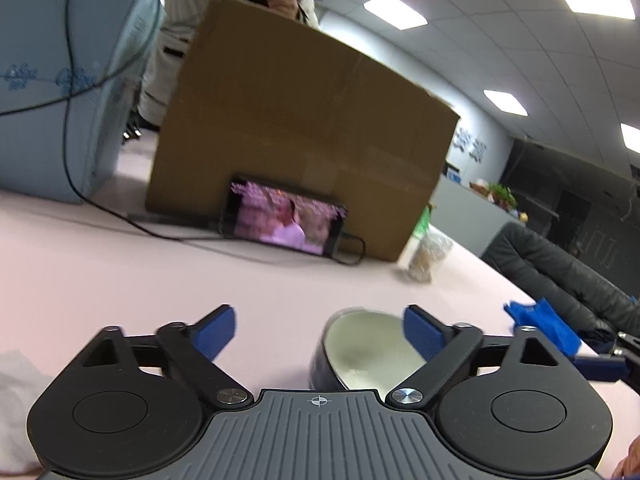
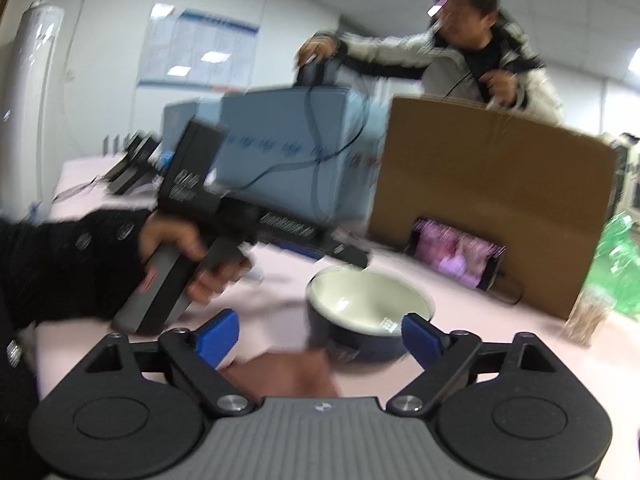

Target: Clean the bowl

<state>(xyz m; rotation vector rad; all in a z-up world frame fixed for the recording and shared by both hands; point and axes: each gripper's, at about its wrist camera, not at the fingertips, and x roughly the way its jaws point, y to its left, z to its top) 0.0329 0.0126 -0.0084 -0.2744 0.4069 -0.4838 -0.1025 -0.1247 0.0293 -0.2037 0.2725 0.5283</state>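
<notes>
Bowl (image 2: 370, 312) sits on your pale pink table (image 1: 120, 264): round, glossy cream inside, dark blue outside. Your left gripper (image 1: 319, 330) has its ribbed blue fingers spread wide, gripping nothing, with the bowl just inside its right finger. Your right gripper (image 2: 320, 334) is likewise wide apart and holds nothing, the bowl near its right finger and a brown blurred patch in front of it. Behind stands a plain cardboard box (image 1: 304, 128) with a lit phone (image 1: 282, 216) propped against it. A smooth light-blue box (image 1: 60, 80) stands left of it, draped in black cable (image 1: 74, 120).
</notes>
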